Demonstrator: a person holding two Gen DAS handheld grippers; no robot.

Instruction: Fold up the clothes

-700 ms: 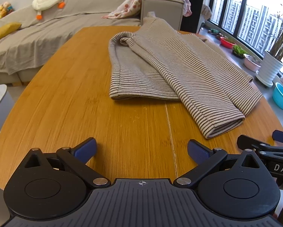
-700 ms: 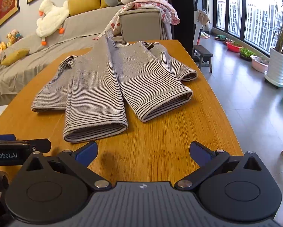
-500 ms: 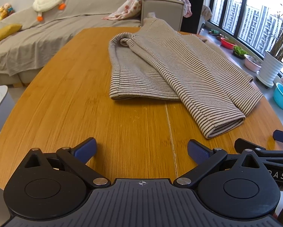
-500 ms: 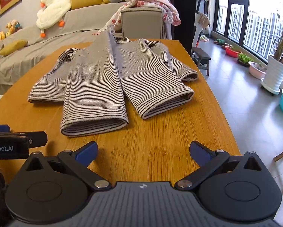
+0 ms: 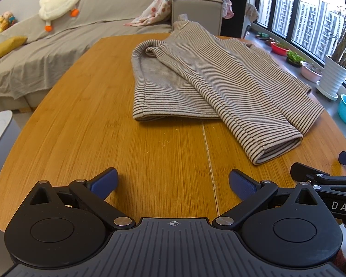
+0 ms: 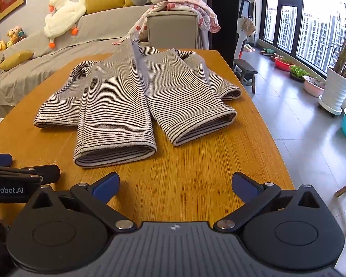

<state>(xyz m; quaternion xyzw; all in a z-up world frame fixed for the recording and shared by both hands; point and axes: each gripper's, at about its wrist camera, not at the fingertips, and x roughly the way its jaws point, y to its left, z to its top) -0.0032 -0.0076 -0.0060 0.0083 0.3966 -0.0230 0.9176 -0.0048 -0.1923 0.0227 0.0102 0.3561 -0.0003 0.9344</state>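
Living room: grey sofa (image 6: 99, 34) behind oval bamboo-wood table (image 5: 85, 138). Beige dark-striped knit sweater (image 6: 131, 97) lies flat toward table's far edge, sleeves folded over front, cuffs pointing at near edge. Left gripper (image 5: 173, 182), right gripper (image 6: 175, 183) both spread wide, empty, above bare near edge, apart from sweater.

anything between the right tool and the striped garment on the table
Nothing: in the right wrist view only bare wooden table separates the open right tool from the striped garment.
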